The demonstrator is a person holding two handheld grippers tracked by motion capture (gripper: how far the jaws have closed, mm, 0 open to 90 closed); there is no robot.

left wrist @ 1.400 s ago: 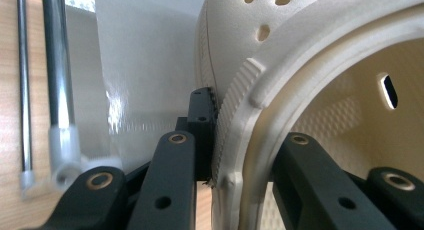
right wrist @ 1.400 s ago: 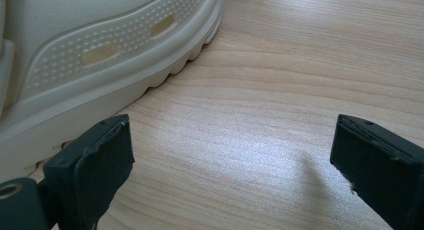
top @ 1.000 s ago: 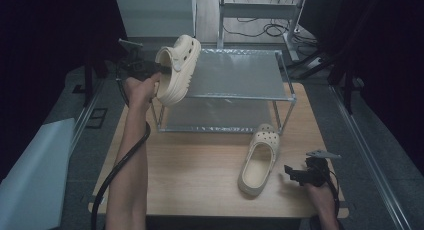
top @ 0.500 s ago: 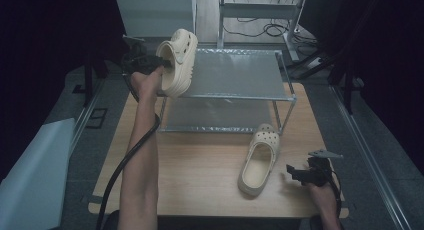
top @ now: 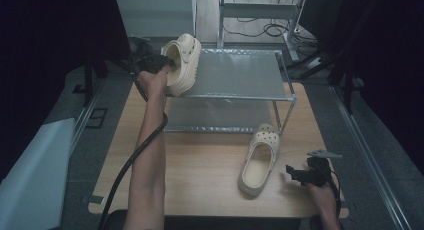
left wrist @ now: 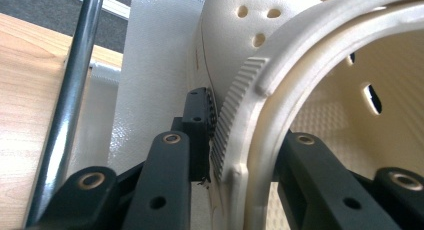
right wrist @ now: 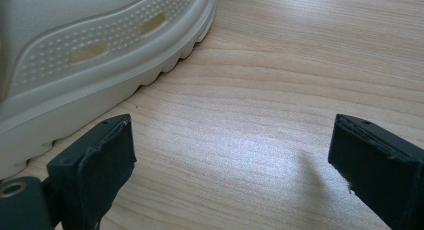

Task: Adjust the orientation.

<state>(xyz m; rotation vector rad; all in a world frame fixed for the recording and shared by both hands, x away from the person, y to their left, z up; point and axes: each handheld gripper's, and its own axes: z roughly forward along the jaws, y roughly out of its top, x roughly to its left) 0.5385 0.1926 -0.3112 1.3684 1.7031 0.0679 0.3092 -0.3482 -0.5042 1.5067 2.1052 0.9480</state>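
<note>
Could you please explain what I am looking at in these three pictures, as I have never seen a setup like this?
A person sits at a wooden table holding a two-jaw gripper in each hand. The high view looks down from above; the other two pictures come from cameras riding on the grippers. The left gripper has its jaws shut on the rim of a cream clog, holding it at the top shelf of a metal rack. A second clog lies on the table. The right gripper waits beside it, jaws open.

Matt cream foam clog (left wrist: pixel 310 65), textured grey metal shelf (top: pixel 235 72), grained wooden table (right wrist: pixel 300 90).
</note>
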